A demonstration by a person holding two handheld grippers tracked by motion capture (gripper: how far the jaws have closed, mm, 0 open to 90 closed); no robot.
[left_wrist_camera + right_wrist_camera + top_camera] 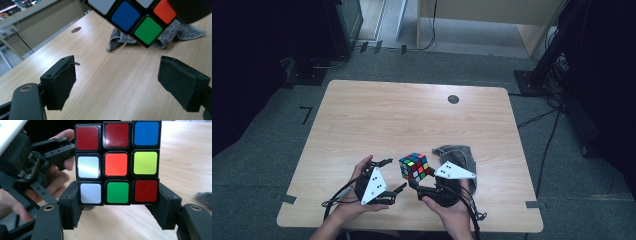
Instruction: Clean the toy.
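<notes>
A scrambled Rubik's cube point(414, 166) is held just above the table near its front edge. My right gripper point(422, 178) is shut on the cube's bottom layer, and in the right gripper view both pads press its sides point(117, 192) under the cube point(117, 163). My left gripper point(394, 175) stands just left of the cube, held in a hand, its jaws open with nothing between them. In the left gripper view, bare wood lies between the gripper point(117, 72) jaws, and the cube point(140, 17) hangs ahead, beyond the fingertips.
A crumpled grey cloth point(457, 152) lies on the wooden table point(412, 115) behind the right hand, also seen beyond the cube as the cloth point(172, 30). A dark round grommet point(453, 99) sits near the far edge. Cables and dark stands surround the table.
</notes>
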